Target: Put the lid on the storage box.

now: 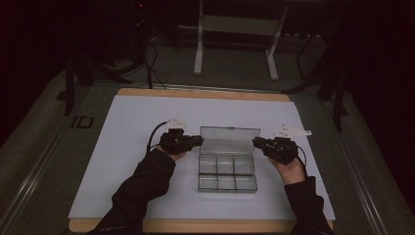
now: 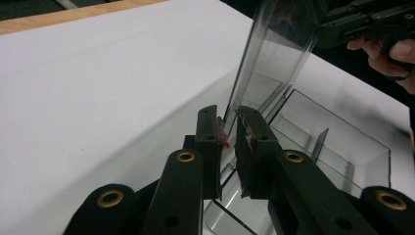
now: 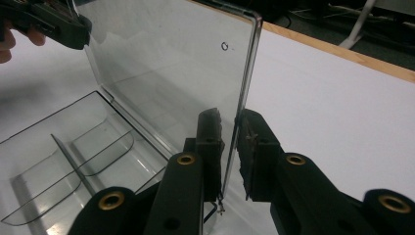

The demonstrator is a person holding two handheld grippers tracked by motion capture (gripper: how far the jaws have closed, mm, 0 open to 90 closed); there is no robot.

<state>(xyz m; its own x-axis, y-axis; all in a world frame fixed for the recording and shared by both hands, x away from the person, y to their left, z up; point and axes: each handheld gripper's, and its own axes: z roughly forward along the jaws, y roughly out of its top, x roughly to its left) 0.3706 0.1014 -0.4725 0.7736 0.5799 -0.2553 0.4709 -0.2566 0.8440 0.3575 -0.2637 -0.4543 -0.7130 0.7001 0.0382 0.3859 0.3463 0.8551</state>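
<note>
A clear plastic compartment box (image 1: 227, 182) lies open in the middle of the white sheet, its several compartments bare. Its lid (image 1: 229, 140) stands upright at the back. My left gripper (image 1: 199, 141) is shut on the lid's left edge, and my right gripper (image 1: 255, 142) is shut on its right edge. In the left gripper view the jaws of the left gripper (image 2: 229, 128) straddle the lid (image 2: 274, 54), with the right gripper (image 2: 364, 24) at the far end. In the right gripper view the right gripper (image 3: 230, 122) pinches the lid (image 3: 171, 63), and the left gripper (image 3: 51, 22) holds the far corner.
The white sheet (image 1: 132, 161) covers a wooden board (image 1: 205, 94) on a dark table. A white stand's legs (image 1: 198, 54) and cables (image 1: 151, 68) lie on the floor beyond. There is open sheet to the left, right and front of the box.
</note>
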